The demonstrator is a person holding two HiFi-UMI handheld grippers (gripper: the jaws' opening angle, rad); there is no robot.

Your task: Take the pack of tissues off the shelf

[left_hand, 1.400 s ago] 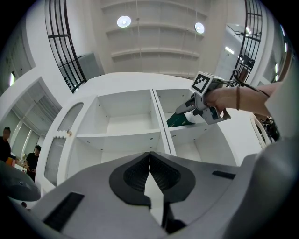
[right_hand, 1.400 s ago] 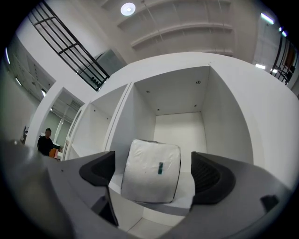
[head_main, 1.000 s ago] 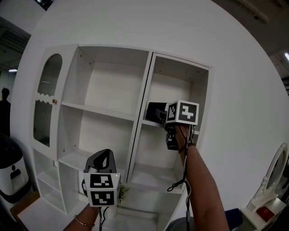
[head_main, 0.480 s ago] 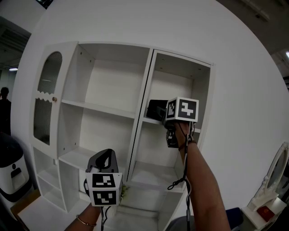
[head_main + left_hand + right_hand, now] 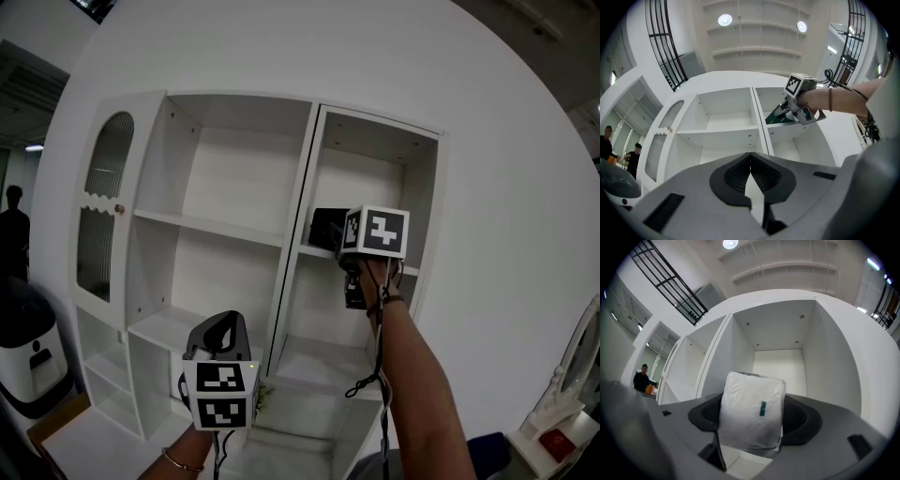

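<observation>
Your right gripper point(image 5: 327, 230) is reaching into the right-hand bay, and the pack point(image 5: 750, 411) stands upright between its jaws. It rests on the shelf point(image 5: 746, 468) just beneath them. Those jaws have just been closing, and in the right gripper view both pads now meet the pack's flanks. That makes it a pinch, though probably a light one, since the wrapper shows little sign of being squeezed in.

Your left gripper point(image 5: 750, 161) hangs low and well clear of the bay. Its jaws are pressed together with nothing in them, so it should not get in the way.

Here is what could go wrong:

- **Slipping out.** The wrapper is smooth film over a soft filling. If you pull back before the pinch is firm, the pack may slide out of the jaws, stay on the shelf or drop off its front edge.
- **Catching only the film.** The pack may give under the pads, leaving you holding loose wrapper instead of the body. It could then twist or sag once it leaves the shelf.
- **Dragging.** The pack's bottom sits on the board below the jaws. Drawing straight back without a slight lift could let friction tug it out of the grip.
- **Clipping the bay.** The divider point(image 5: 723, 357) is close on the jaws' left and the side wall point(image 5: 832, 366) on their right. Swinging sideways as you back out could knock the pack or the gripper against one of them.
- **Squeezing too hard.** This would crush the tissues, so close only until the pack stops yielding.
</observation>
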